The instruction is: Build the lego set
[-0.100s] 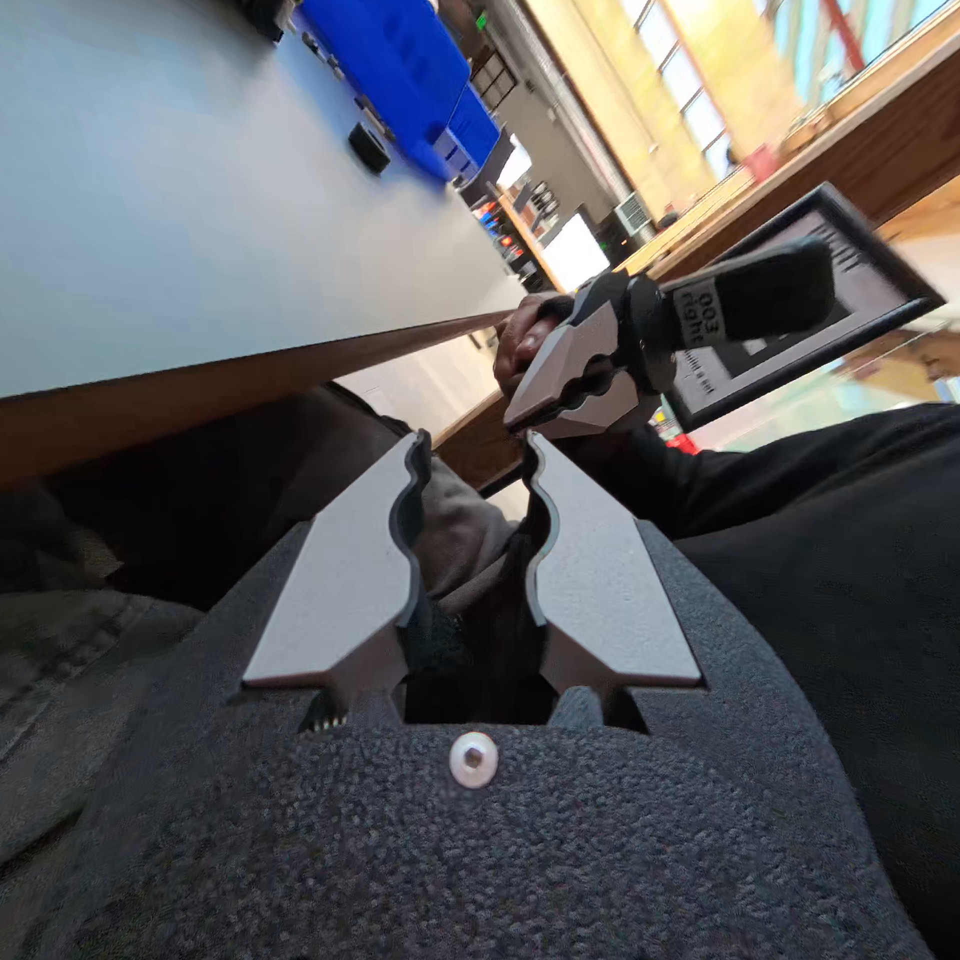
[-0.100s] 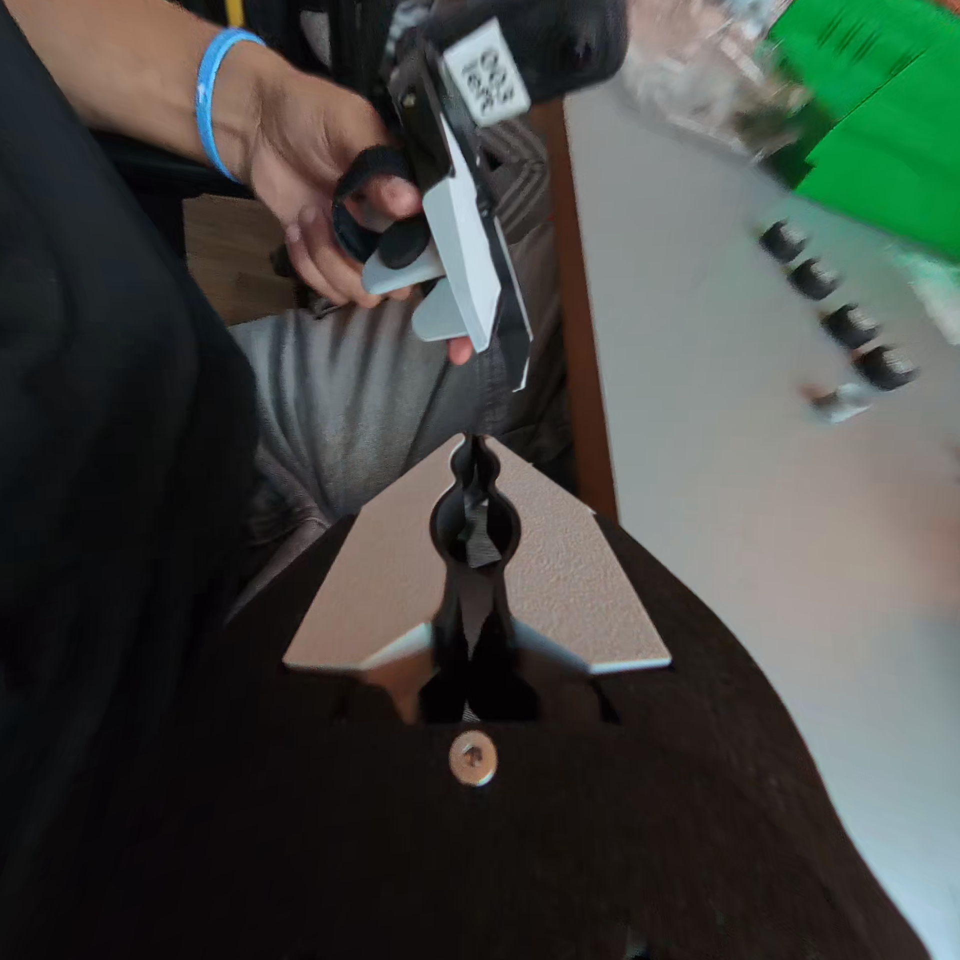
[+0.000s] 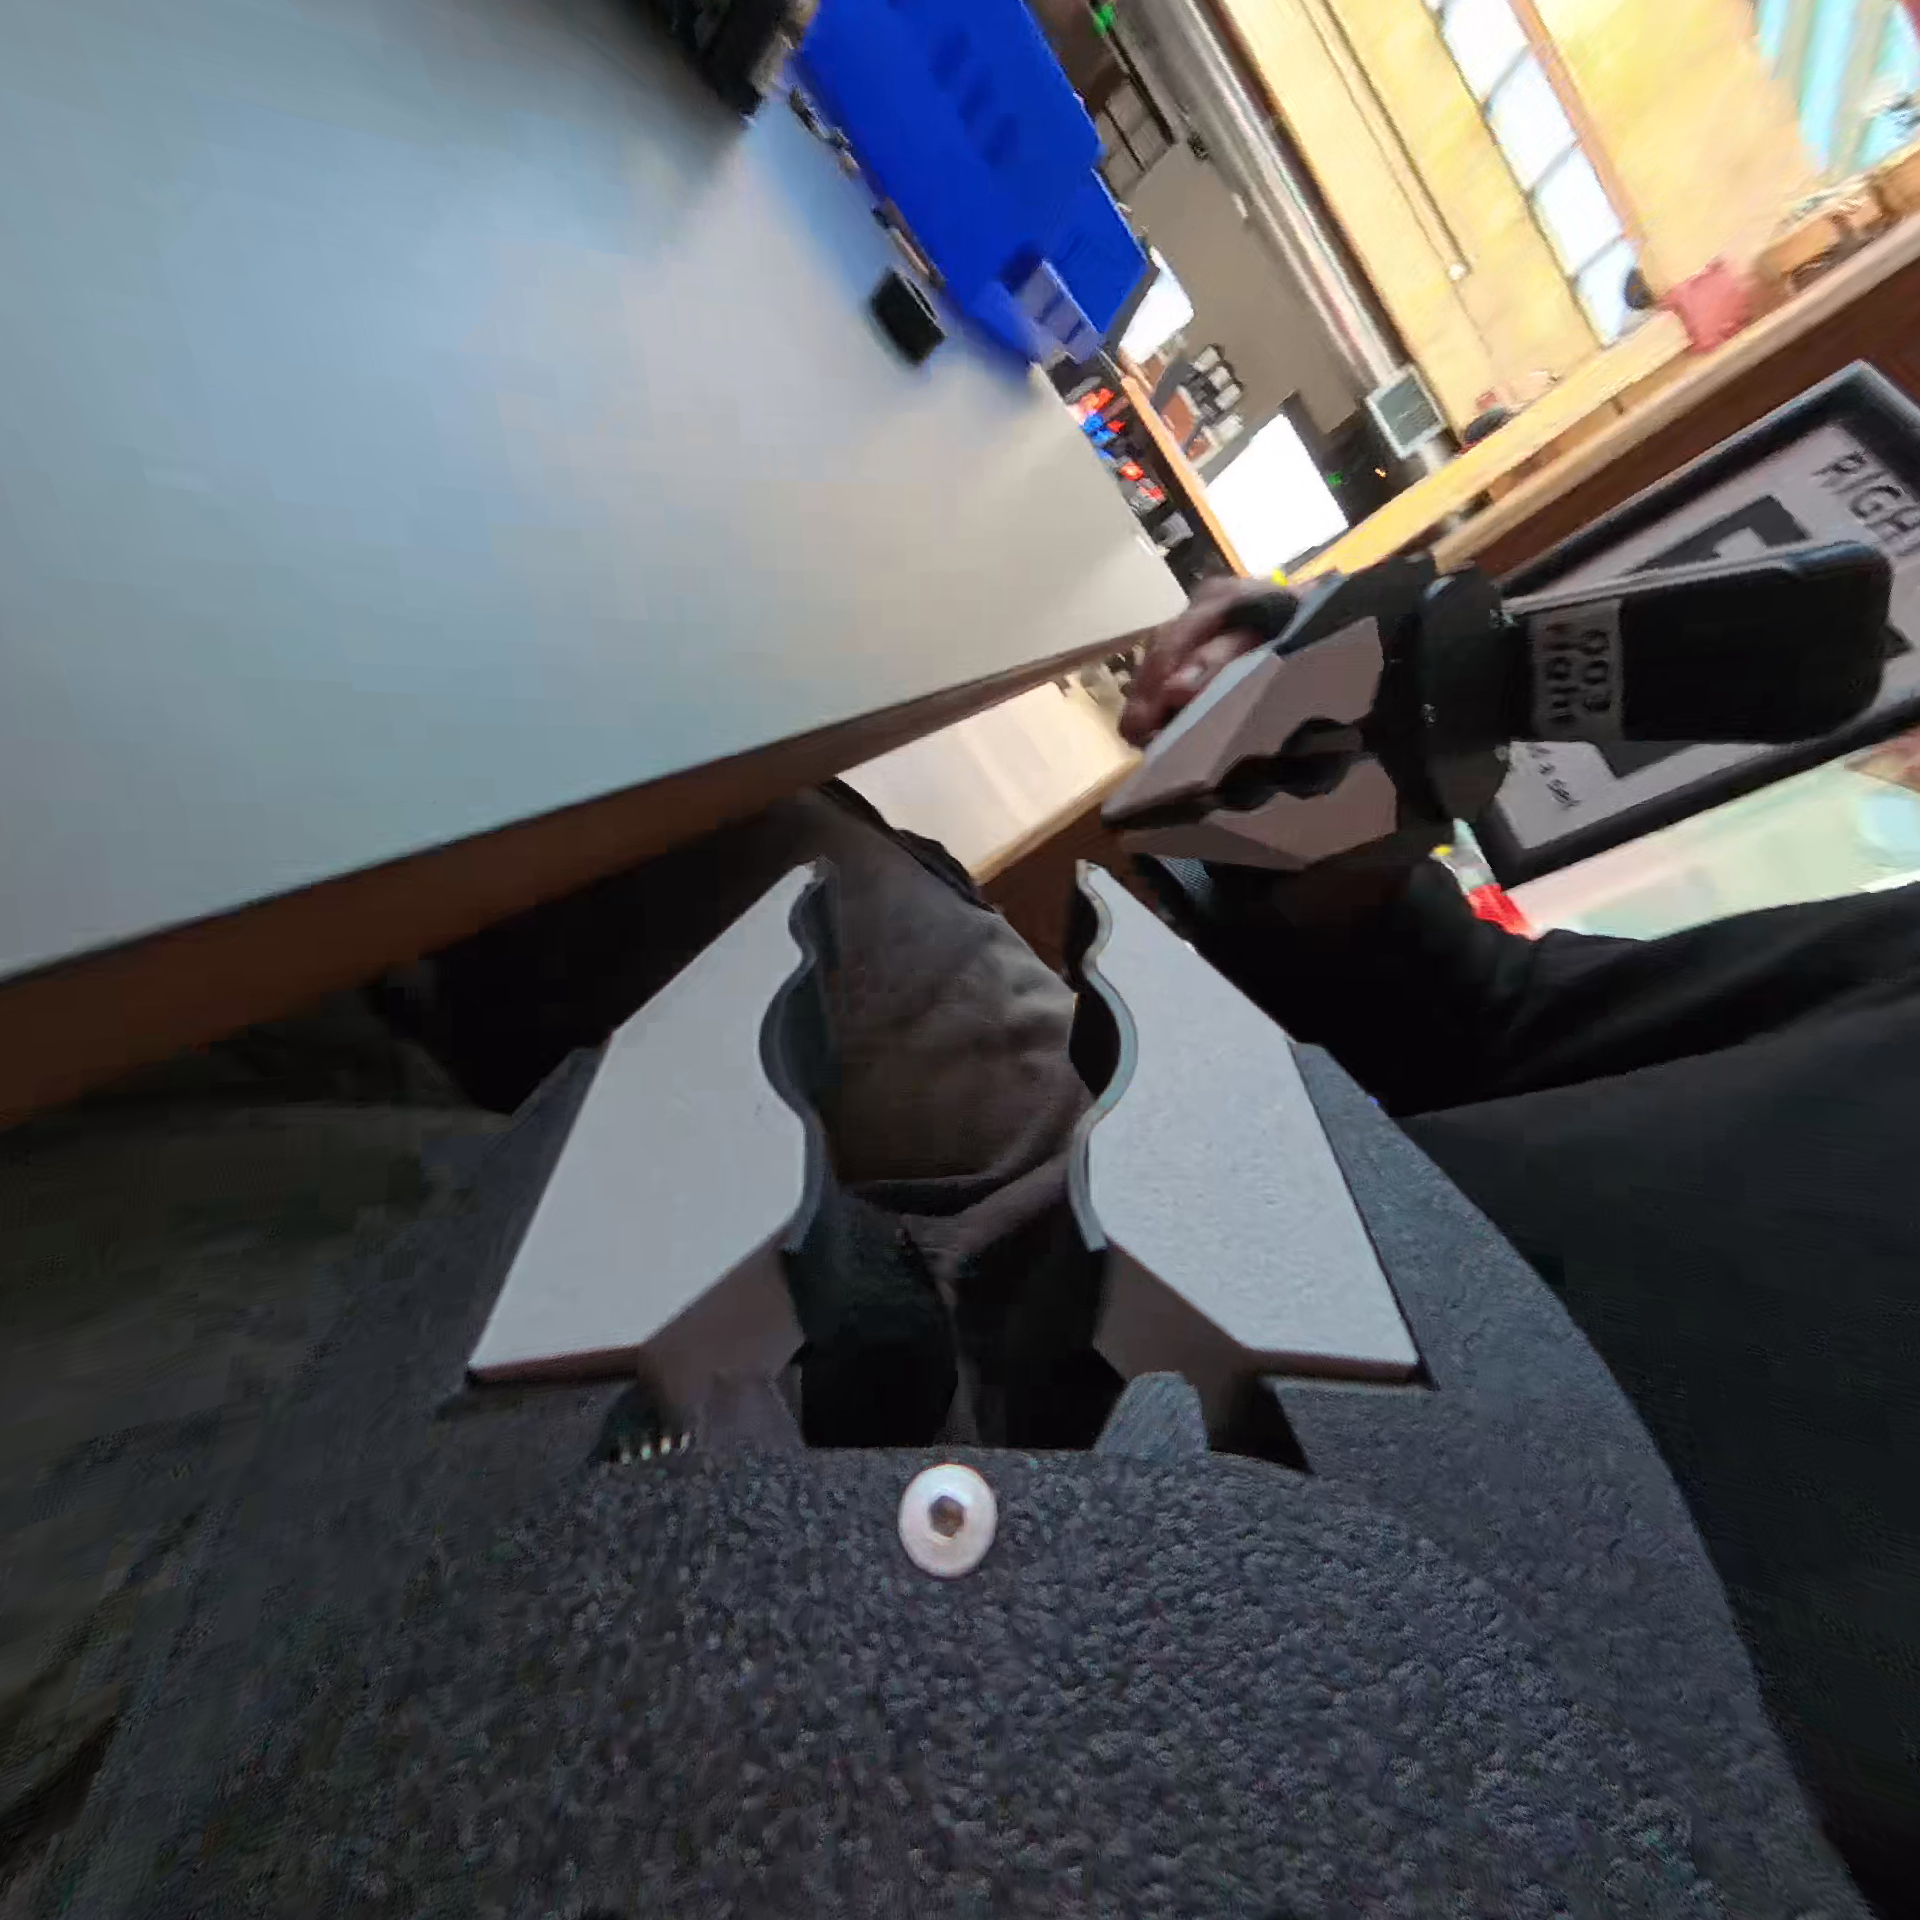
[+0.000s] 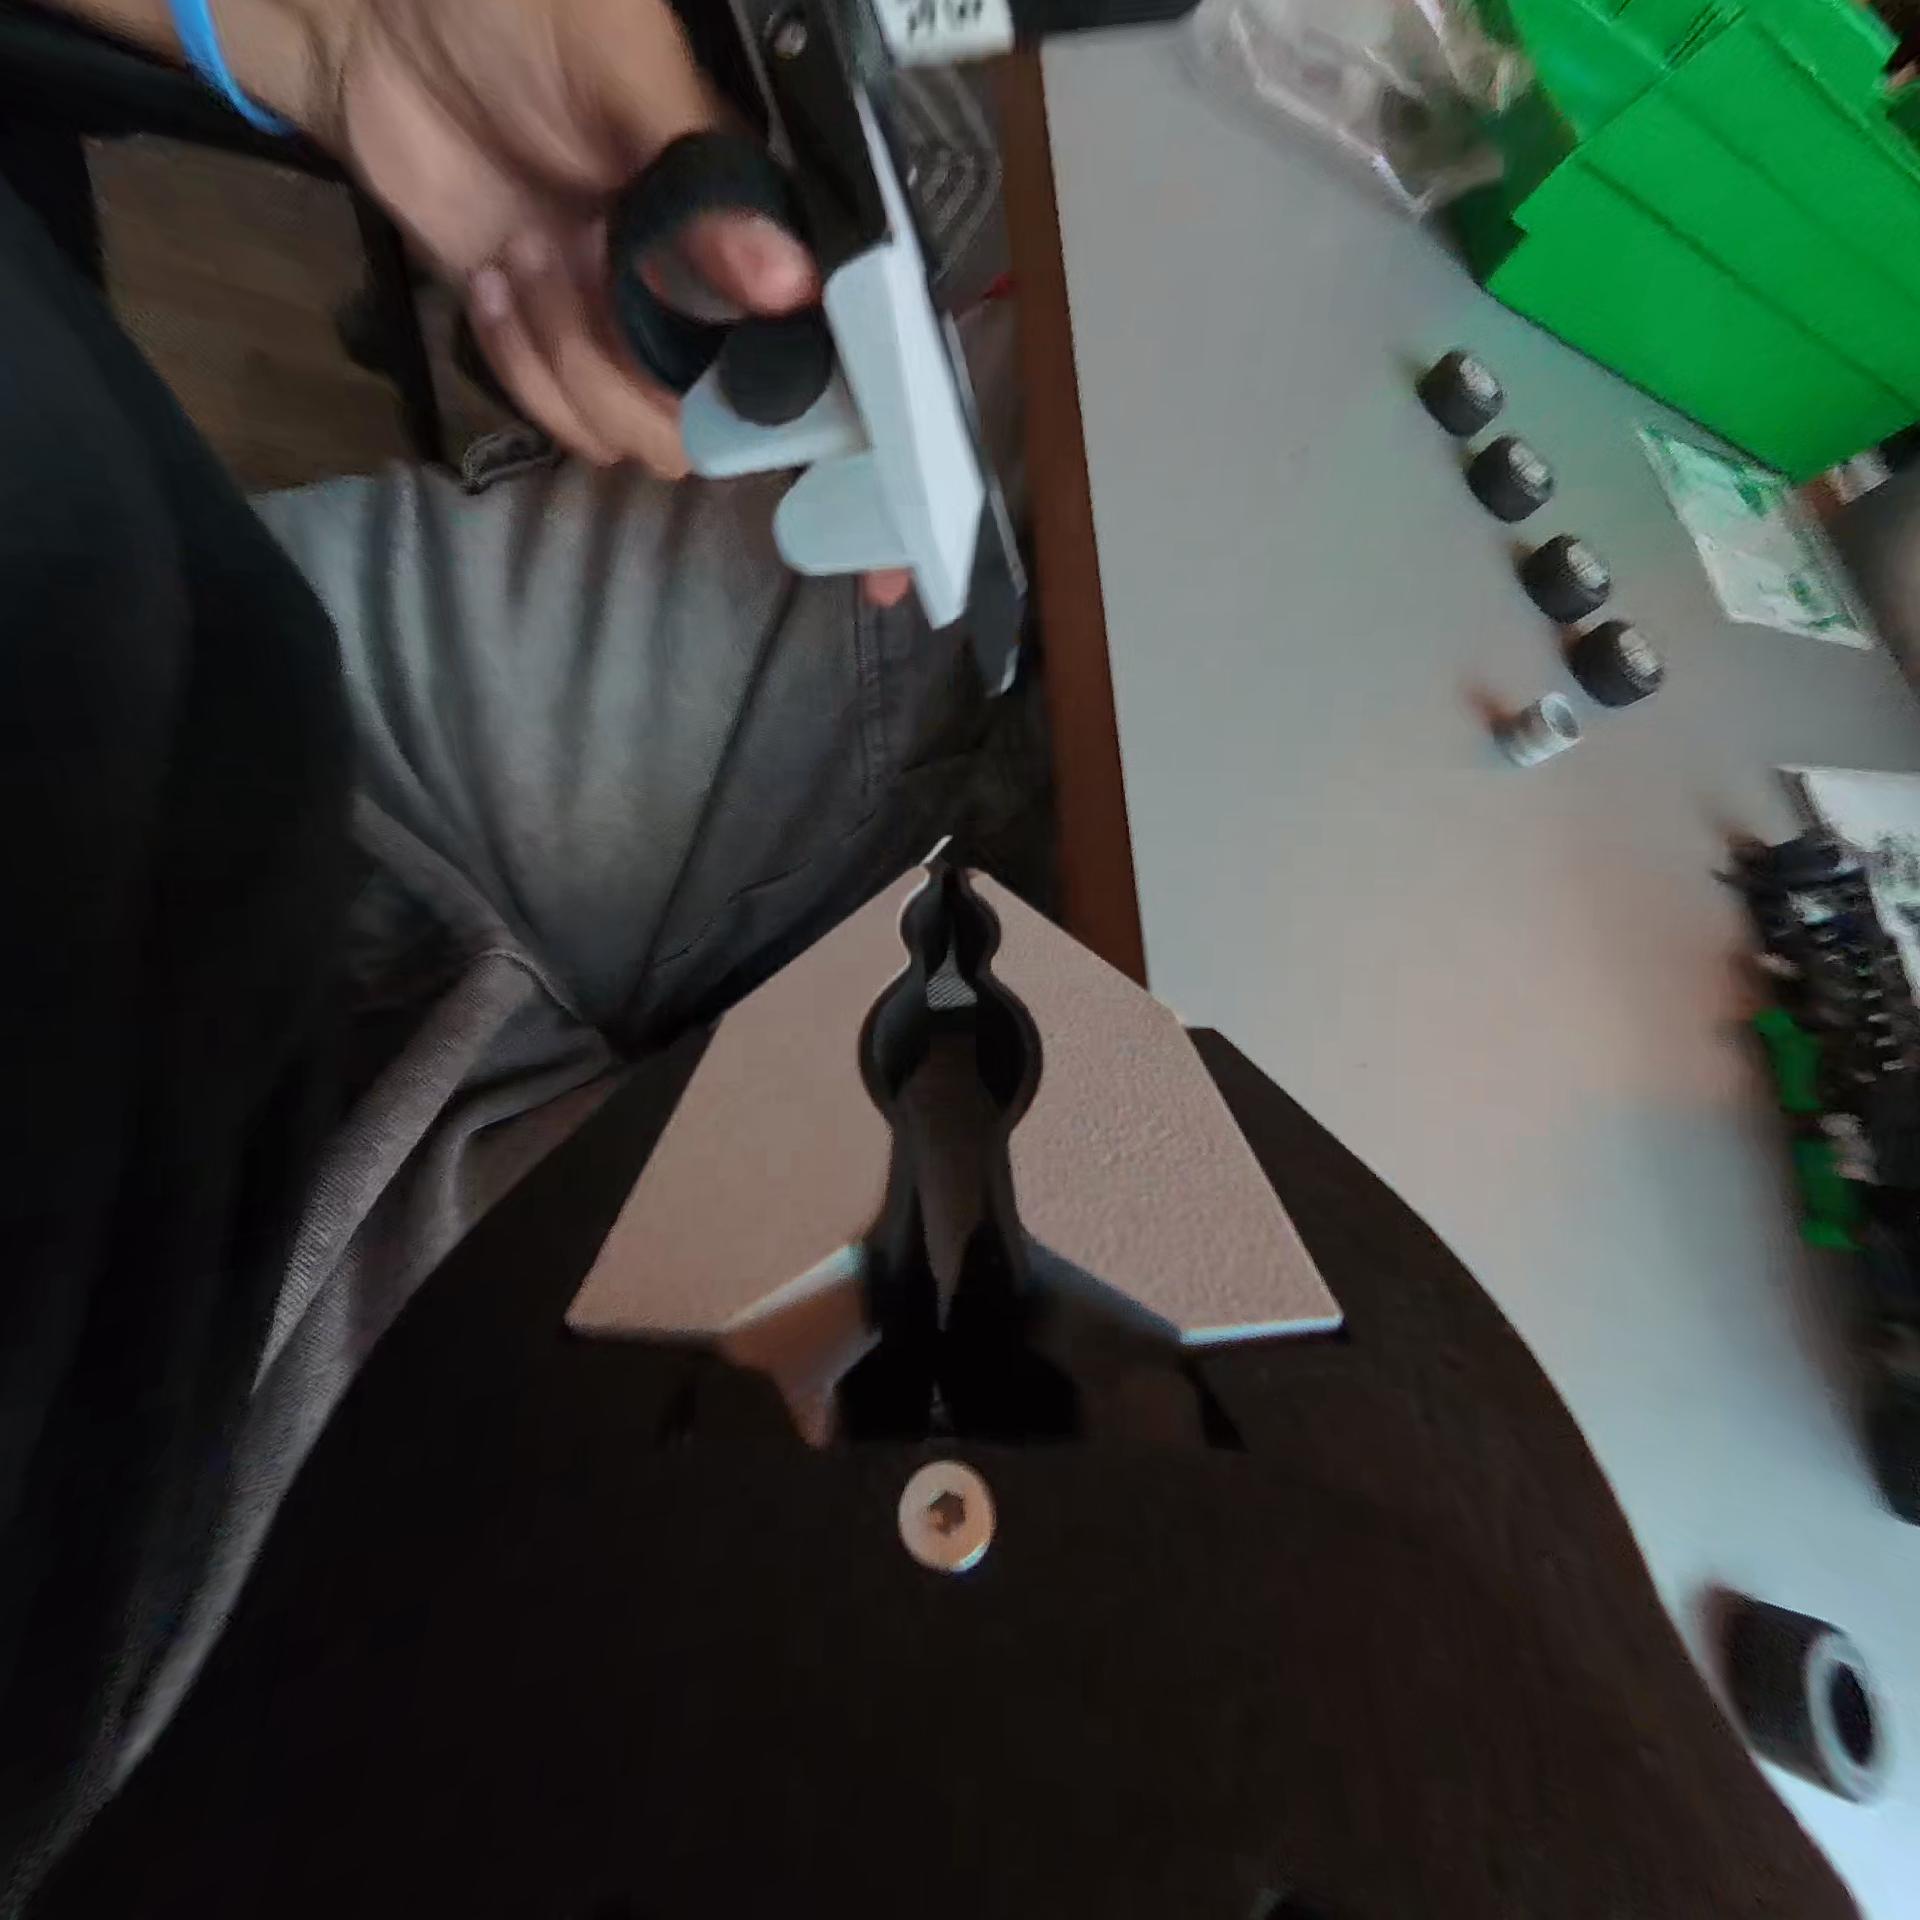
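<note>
Both grippers have lifted slightly beside the table (image 4: 1299,935) edge: left gripper (image 3: 951,914) spread wide and empty, right gripper (image 4: 948,883) closed on nothing; building hasn't begun.

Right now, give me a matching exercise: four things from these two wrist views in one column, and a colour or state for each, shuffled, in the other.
Things:
1. left hand-held gripper
2. right hand-held gripper
3. stepped block on the table
4. bin at the table's far end

Colour or state:
A. blue
B. fingers apart, nothing between them
C. green
D. fingers closed together

Pairs: 1-B, 2-D, 3-C, 4-A
</note>
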`<state>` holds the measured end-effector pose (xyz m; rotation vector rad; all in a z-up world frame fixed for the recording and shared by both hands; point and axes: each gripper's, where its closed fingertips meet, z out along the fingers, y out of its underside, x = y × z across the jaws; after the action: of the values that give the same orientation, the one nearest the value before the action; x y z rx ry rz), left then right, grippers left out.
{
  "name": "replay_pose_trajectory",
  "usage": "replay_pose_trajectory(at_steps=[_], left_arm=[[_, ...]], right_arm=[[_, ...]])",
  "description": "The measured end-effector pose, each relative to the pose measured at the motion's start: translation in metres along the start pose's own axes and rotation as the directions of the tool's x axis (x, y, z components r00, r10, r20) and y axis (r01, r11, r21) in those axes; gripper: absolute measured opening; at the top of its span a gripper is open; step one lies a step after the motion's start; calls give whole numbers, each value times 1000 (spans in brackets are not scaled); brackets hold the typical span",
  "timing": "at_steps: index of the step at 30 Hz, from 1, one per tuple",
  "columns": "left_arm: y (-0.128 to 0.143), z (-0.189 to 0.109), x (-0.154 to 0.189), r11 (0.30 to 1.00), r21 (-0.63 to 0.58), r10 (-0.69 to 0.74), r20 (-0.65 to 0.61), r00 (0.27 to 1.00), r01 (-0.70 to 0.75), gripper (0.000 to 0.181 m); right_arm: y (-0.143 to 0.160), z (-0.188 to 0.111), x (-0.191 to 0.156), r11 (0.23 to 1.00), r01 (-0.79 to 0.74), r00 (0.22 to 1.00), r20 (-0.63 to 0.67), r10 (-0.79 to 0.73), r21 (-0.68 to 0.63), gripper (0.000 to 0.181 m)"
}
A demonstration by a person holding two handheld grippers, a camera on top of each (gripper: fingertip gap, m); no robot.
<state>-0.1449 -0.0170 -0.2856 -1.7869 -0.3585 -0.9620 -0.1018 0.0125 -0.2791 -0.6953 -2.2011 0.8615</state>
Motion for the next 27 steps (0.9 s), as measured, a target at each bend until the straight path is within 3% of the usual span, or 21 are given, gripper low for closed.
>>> replay_pose_trajectory(at_steps=[5,7,12,17,20,27], left_arm=[[-13,-23,-11,998,46,49,55,997,-52,36],[-18,-29,-8,991,60,112,75,991,-117,34],[-51,-59,-6,952,249,147,133,980,-177,28],[-50,-86,-13,917,294,176,308,935,-269,26],[-40,-98,-11,892,250,244,434,867,-376,26],[9,-127,-11,829,-29,433,665,609,-559,26]], right_arm=[[40,26,-30,980,-159,969,171,178,-118,0],[51,31,-33,975,-161,966,178,188,-156,0],[62,31,-39,949,-273,933,195,301,-156,0],[69,17,-57,934,-304,925,177,336,-186,0],[60,9,-66,933,-319,926,153,344,-164,0],[50,2,-77,900,-409,906,54,421,-149,0]])
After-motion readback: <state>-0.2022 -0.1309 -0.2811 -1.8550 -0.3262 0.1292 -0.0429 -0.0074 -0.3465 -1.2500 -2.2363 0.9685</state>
